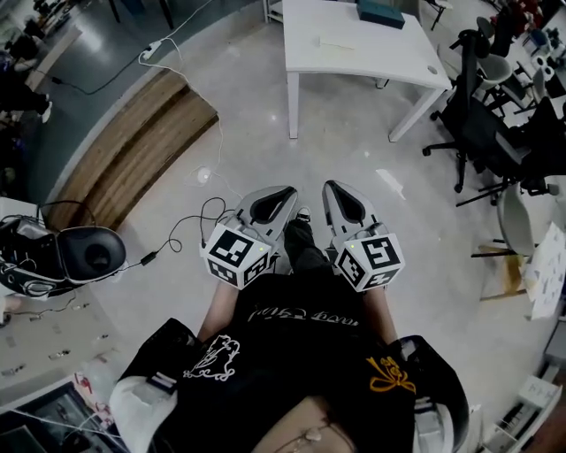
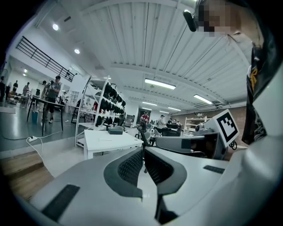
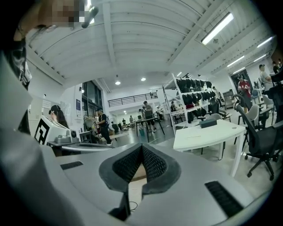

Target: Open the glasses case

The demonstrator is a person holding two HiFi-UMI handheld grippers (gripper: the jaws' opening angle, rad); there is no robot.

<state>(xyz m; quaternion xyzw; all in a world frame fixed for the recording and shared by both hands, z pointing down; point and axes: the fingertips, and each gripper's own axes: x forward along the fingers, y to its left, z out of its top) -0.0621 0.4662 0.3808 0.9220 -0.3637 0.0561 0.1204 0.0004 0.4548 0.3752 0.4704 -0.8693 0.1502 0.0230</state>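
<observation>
A dark teal case [image 1: 380, 12] lies on a white table [image 1: 354, 49] far ahead across the floor. It also shows as a small dark box [image 2: 115, 130] in the left gripper view and again as a box [image 3: 208, 122] in the right gripper view. My left gripper [image 1: 288, 191] and right gripper [image 1: 330, 187] are held side by side close to my body, pointing toward the table and well short of it. Both are shut with nothing between the pads, as the left gripper [image 2: 144, 153] and right gripper [image 3: 142, 148] show in their own views.
Black office chairs [image 1: 482, 133] stand right of the table. A wooden step [image 1: 133, 146] runs along the left, with cables [image 1: 208, 177] and a power strip [image 1: 150, 50] on the floor. A bench with a dark rounded device [image 1: 88, 254] is at my left. People stand far off.
</observation>
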